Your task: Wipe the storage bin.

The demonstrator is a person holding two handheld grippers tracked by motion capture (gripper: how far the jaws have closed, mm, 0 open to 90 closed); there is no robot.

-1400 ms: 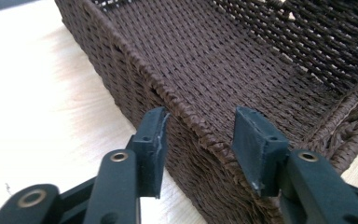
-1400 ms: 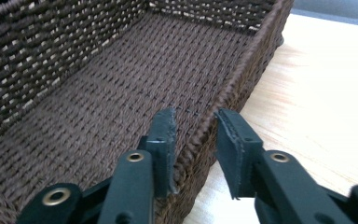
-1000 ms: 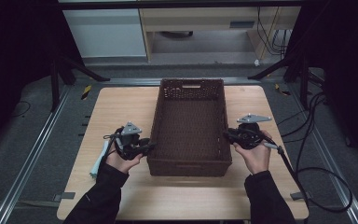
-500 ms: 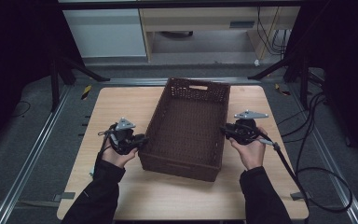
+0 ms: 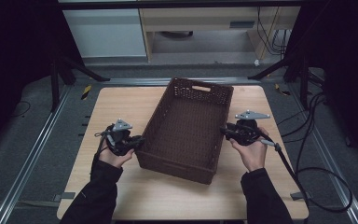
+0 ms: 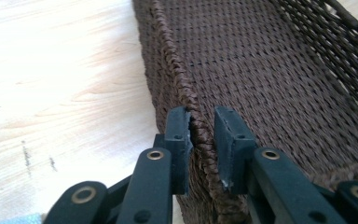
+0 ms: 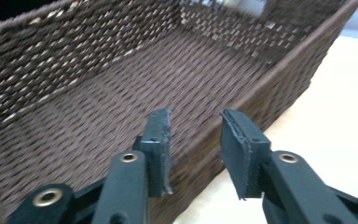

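Now the basket [image 5: 186, 128] sits skewed mid-table [image 5: 121, 102]; left gripper [image 6: 200, 133] straddles its left rim, jaws narrow, and right gripper [image 7: 195, 140] straddles the right rim, jaws wider.

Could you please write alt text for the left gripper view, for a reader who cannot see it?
The left gripper straddles the braided rim of a dark brown woven basket, one black jaw outside the wall and one inside, with a small gap left beside the rim. The light wooden table lies to the left, and the basket's woven floor stretches away to the right.
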